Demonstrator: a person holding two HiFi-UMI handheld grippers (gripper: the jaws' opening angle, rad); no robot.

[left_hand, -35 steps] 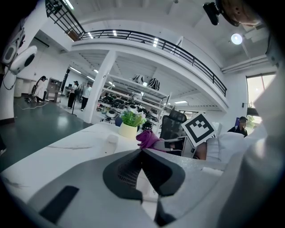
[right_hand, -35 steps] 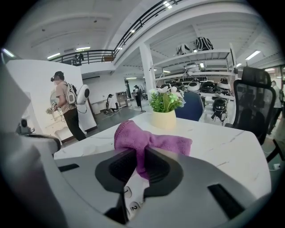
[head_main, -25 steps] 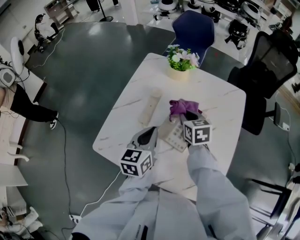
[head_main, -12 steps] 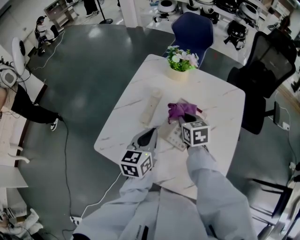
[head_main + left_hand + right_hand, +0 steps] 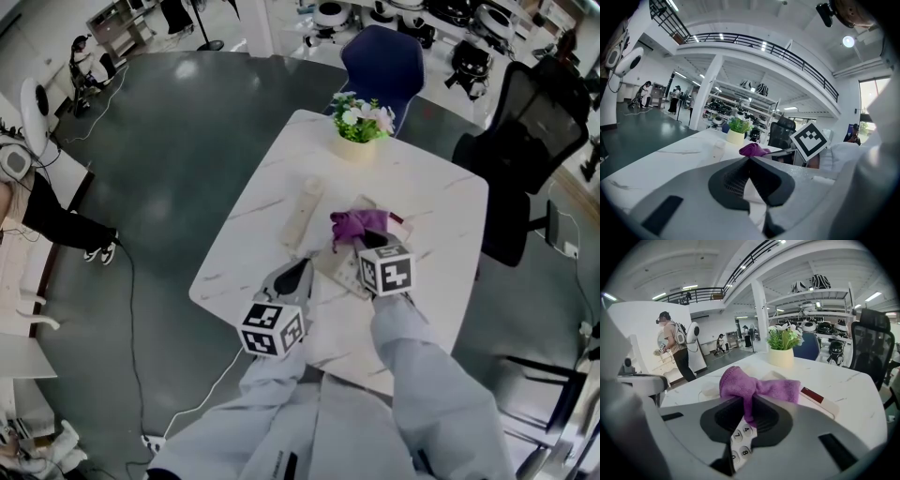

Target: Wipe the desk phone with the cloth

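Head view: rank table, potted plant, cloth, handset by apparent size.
1. table
2. potted plant
3. cloth and handset: about alike in area, so not ranked.

Potted flowers [image 5: 362, 125], blue chair [image 5: 385, 62]

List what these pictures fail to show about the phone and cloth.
Beige push-button desk phone: in the head view, mostly covered by the right claw; the right gripper view shows only a few keys.
Purple terry cloth: underside hidden in every view, so contact with the phone cannot be told.
Pale elongated object: too small in the head view to identify.
Left gripper view: the body of the left claw blocks the phone.
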